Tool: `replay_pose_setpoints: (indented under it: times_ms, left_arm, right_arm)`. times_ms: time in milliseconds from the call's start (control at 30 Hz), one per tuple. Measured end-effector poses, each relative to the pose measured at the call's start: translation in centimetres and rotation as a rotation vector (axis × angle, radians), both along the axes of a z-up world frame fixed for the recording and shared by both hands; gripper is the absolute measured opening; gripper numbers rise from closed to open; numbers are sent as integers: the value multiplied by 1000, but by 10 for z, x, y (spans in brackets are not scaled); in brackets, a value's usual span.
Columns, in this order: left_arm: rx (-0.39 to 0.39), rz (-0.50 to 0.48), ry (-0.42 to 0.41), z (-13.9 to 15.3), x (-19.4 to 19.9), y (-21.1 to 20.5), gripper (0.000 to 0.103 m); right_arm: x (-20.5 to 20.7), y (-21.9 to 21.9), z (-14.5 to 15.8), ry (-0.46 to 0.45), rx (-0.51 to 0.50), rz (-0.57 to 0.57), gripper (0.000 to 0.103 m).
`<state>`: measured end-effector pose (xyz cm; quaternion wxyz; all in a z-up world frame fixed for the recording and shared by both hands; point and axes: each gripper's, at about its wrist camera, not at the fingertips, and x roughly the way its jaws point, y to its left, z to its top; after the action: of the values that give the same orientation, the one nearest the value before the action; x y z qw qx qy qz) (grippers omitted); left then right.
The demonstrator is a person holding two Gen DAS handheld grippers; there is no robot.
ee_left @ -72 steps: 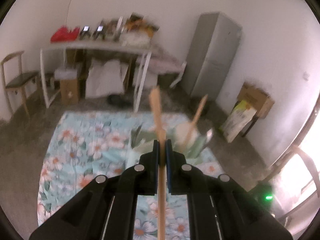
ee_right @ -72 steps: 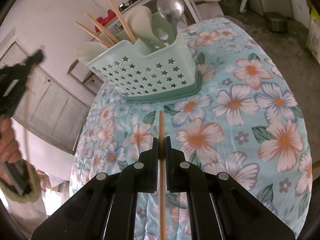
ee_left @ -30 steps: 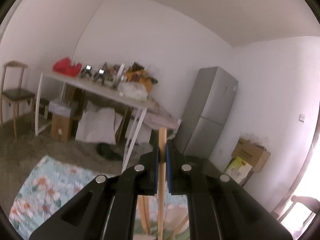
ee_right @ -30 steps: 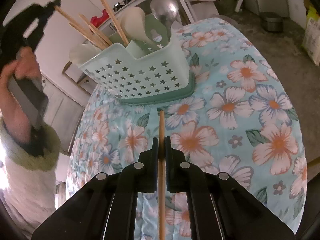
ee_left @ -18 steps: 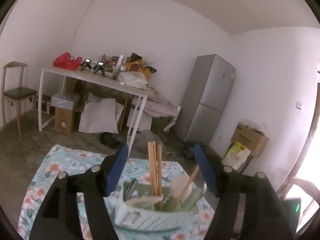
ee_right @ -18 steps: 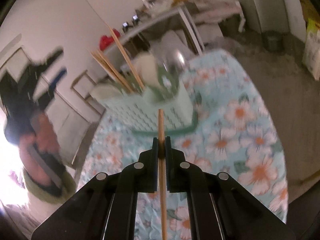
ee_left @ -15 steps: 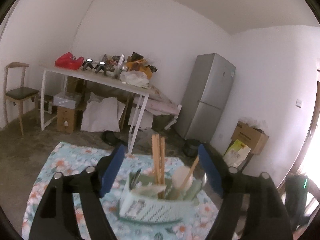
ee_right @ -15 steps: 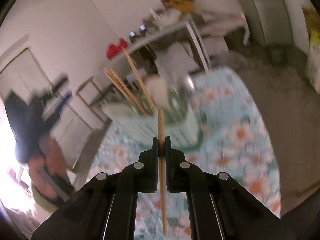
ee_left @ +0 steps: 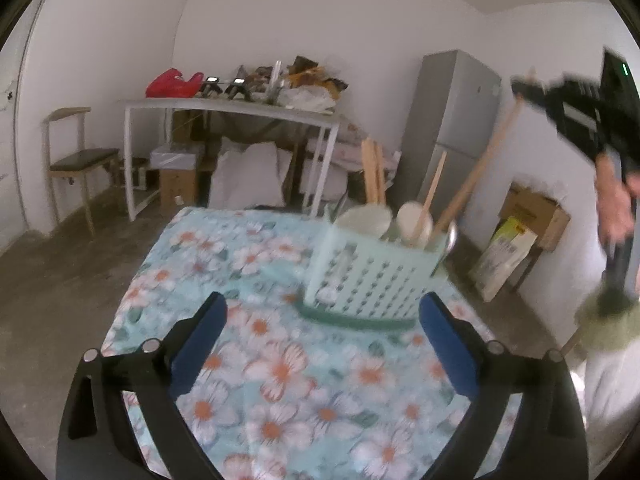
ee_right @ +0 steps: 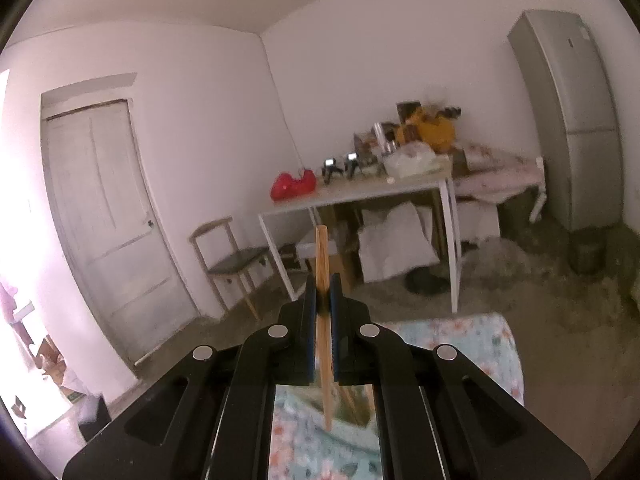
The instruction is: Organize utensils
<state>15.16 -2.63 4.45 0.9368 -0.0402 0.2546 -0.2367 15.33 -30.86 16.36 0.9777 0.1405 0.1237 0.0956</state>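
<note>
A table under a pale blue floral tablecloth [ee_left: 256, 360] carries one thing — a mint-green perforated utensil basket [ee_left: 372, 276] on a darker green tray [ee_left: 352, 320], standing toward the cloth's far right side.

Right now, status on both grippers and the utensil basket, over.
Left gripper jaws just opened wide, nothing between them. Right gripper shut on a wooden chopstick, raised above the basket. Basket holds chopsticks and spoons. Nothing in the way.
</note>
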Motion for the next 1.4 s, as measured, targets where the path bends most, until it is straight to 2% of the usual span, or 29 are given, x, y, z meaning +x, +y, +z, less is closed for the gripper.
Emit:
replay_pose_setpoints:
  times_ms: [133,267,367,467,500,567,633,767,933,1033,1167,1267,1333,1400]
  left_arm:
    - [28,23,-8,-5,-7,3,97]
    - [23,35,-1,-5,-5,3,97]
    - [17,43,14,-8,-3,0,97]
    - [17,46,37,-11,1,-2,97]
    - [19,49,42,-11,2,-3,97]
    - [26,55,42,-14,3,-4,97]
    - [38,57,41,-15,4,-6,97]
    - [60,70,36,-18,8,-11,97]
    - [80,106,59,-18,14,-17,97]
    - [102,133,76,-18,16,-23,97]
    - [169,205,109,-21,20,-31,97]
    - [234,247,109,-23,21,-37,97]
    - [301,296,74,-21,19,-40,97]
    - [365,329,80,-21,23,-42,97]
  right_arm:
    - [16,4,0,-23,-26,-17,4]
    - [37,10,-25,1,-46,-35,4]
    - [53,16,-57,59,-72,-41,5]
    - [71,22,-87,167,-132,-55,5]
    - [71,22,-93,187,-140,-63,9]
    - [64,16,-93,190,-121,-71,24]
    - [49,12,-82,133,-112,-85,49]
    - [11,4,-60,30,-116,-119,59]
    - [-24,1,-68,17,-95,-131,67]
    - [-35,9,-92,91,-101,-157,71]
    - [-35,30,-141,302,-172,-260,76]
    - [-36,40,-177,450,-165,-317,80]
    - [-35,46,-190,498,-189,-359,83]
    - [-35,50,-194,515,-214,-391,84]
